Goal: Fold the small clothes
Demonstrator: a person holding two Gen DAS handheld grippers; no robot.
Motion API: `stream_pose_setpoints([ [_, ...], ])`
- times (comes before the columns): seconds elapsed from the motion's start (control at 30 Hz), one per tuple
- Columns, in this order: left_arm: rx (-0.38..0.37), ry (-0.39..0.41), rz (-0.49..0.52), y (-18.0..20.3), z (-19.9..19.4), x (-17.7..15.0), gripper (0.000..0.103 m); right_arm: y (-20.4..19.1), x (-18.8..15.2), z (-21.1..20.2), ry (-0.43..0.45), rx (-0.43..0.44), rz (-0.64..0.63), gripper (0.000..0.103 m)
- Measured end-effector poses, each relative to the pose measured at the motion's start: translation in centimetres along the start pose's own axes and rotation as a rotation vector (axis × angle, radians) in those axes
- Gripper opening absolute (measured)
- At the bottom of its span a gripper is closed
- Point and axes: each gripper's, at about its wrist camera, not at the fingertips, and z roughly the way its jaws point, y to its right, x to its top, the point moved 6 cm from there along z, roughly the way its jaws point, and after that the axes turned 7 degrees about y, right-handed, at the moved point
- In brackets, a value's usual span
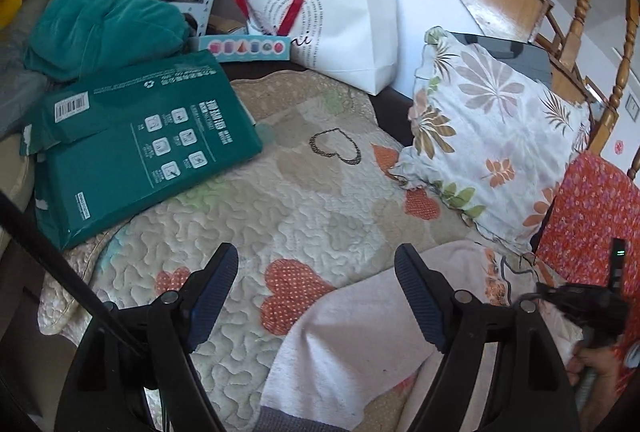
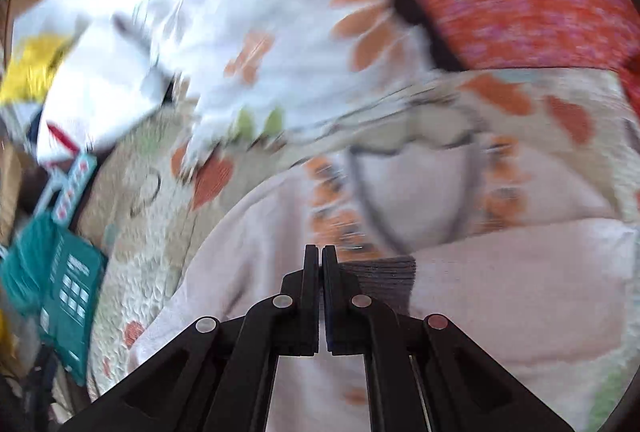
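Observation:
A small pale pink garment (image 1: 360, 336) with a grey cuff and an orange flower print lies on the quilted heart-pattern bedspread (image 1: 280, 199). My left gripper (image 1: 316, 272) is open and empty, hovering above the garment's left edge. In the blurred right wrist view the same pink garment (image 2: 500, 272) fills the lower frame. My right gripper (image 2: 320, 260) is shut, with a grey ribbed cuff (image 2: 384, 280) right beside its tips; the blur hides whether the cuff is pinched. The right gripper also shows at the left wrist view's right edge (image 1: 580, 304).
A green flat package (image 1: 136, 147) lies on the quilt at left, with teal cloth (image 1: 104, 27) behind it. A white gift bag (image 1: 344, 31) stands at the back. A floral pillow (image 1: 492, 131) and a red floral cushion (image 1: 592, 216) lie at right. Wooden stair railing (image 1: 580, 3) is behind.

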Motion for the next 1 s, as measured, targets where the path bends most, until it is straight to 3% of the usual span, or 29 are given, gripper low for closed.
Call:
stream_pose_setpoints([
  [0.07, 0.012, -0.013, -0.034, -1.0, 0.4, 0.2, 0.079, -2.3, -0.7, 4.2, -0.044, -0.005, -0.021, 0.002],
  [0.1, 0.022, -0.02, -0.056, -1.7, 0.6, 0.3, 0.079, -1.4, -1.9, 7.5, -0.064, -0.009, -0.028, 0.002],
  [0.33, 0.063, -0.04, -0.16, -4.5, 1.1, 0.8, 0.079, -0.8, -6.5, 15.6, -0.159, 0.03, -0.177, 0.003],
  [0.4, 0.085, -0.022, -0.167, -5.3, 0.7, 1.2, 0.079, -1.7, -7.3, 14.9, -0.121, 0.054, -0.282, 0.004],
  [0.47, 0.123, 0.007, -0.184, -6.6, 0.1, 1.8, 0.079, -4.2, -9.1, 12.8, -0.108, 0.124, -0.425, 0.014],
  [0.53, 0.159, 0.036, -0.216, -8.2, -0.7, 2.5, 0.079, -8.0, -12.5, 9.5, -0.12, 0.21, -0.618, 0.046],
  [0.57, 0.179, 0.052, -0.236, -9.1, -1.0, 2.8, 0.079, -9.8, -14.6, 7.7, -0.128, 0.259, -0.711, 0.049],
  [0.67, 0.248, 0.106, -0.325, -12.4, -2.4, 3.7, 0.079, -13.1, -20.2, 3.9, -0.16, 0.407, -0.878, 0.05],
  [0.8, 0.296, 0.13, -0.407, -15.3, -3.3, 3.9, 0.08, -14.6, -27.0, 1.9, -0.206, 0.567, -1.009, 0.052],
  [0.87, 0.308, 0.122, -0.409, -16.0, -3.4, 3.7, 0.08, -15.0, -30.4, 2.3, -0.231, 0.597, -1.097, 0.052],
  [1.0, 0.318, 0.105, -0.403, -16.6, -3.3, 3.4, 0.08, -14.9, -35.3, 5.7, -0.22, 0.538, -1.24, 0.052],
])
